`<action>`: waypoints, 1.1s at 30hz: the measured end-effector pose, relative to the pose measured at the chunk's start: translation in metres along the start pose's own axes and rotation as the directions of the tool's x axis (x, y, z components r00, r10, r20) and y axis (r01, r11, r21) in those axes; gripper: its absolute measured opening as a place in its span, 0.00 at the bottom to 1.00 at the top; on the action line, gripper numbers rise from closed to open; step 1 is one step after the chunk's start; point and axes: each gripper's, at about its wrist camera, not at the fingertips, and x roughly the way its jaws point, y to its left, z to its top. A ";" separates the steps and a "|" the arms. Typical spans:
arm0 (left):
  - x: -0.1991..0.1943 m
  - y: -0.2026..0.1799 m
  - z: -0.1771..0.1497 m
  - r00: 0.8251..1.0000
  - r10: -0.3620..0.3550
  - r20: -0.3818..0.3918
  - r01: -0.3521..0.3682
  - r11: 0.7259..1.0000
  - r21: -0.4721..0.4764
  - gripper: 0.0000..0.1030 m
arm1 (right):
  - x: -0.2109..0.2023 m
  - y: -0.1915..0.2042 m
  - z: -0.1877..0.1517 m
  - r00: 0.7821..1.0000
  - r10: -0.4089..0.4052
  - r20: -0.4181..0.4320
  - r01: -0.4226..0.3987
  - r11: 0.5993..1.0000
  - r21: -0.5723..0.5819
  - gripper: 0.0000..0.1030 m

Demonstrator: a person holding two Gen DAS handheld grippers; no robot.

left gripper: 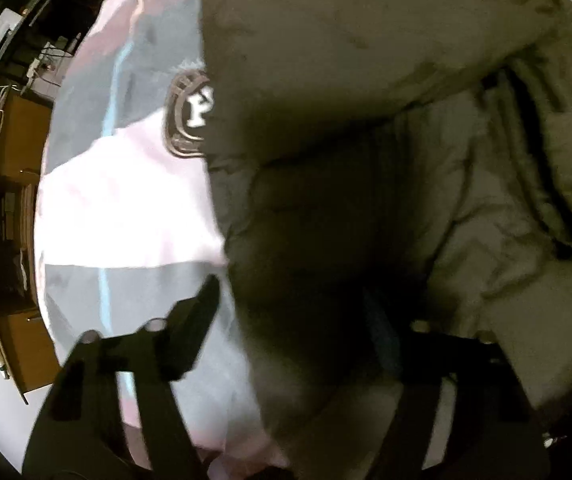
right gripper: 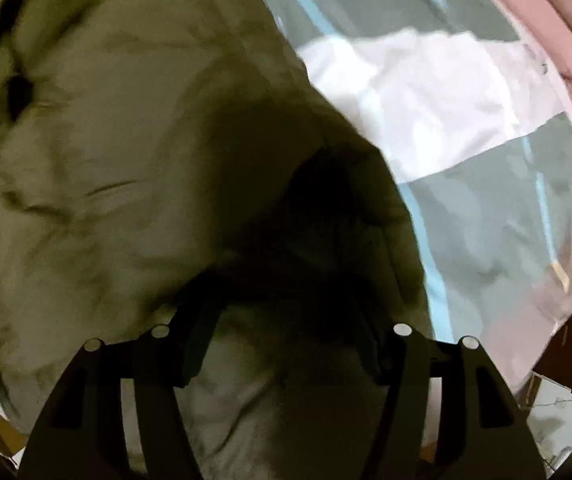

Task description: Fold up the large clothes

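A large olive-green padded jacket (left gripper: 365, 80) lies on a bed and fills the right and middle of the left wrist view. It also fills the left and middle of the right wrist view (right gripper: 106, 140). My left gripper (left gripper: 297, 312) has its fingers wide apart, with jacket fabric bunched between them; the right finger is mostly hidden in shadow. My right gripper (right gripper: 286, 312) also has its fingers wide apart, with a dark fold of the jacket draped over and between them. Whether either grips the fabric is unclear.
The bedsheet (left gripper: 126, 208) under the jacket has grey, white and light-blue blocks and a round badge print (left gripper: 188, 114). A pink quilt (right gripper: 545, 32) lies at the far right. A wooden cabinet (left gripper: 10, 200) stands beside the bed on the left.
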 end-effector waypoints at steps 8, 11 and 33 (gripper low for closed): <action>-0.028 -0.034 -0.042 0.998 0.013 0.063 -0.021 0.991 0.131 0.71 | 0.016 0.014 -0.062 0.998 0.020 -0.055 -0.024 0.997 -0.075 0.67; -0.003 -0.040 -0.047 0.996 0.086 0.008 -0.086 0.977 0.196 0.73 | 0.029 0.023 -0.070 0.997 -0.057 -0.056 0.050 0.991 -0.127 0.69; -0.022 -0.073 -0.018 0.994 -0.067 0.083 0.050 0.980 0.195 0.87 | -0.004 0.172 -0.060 0.955 0.171 0.243 -0.070 0.925 -0.375 0.70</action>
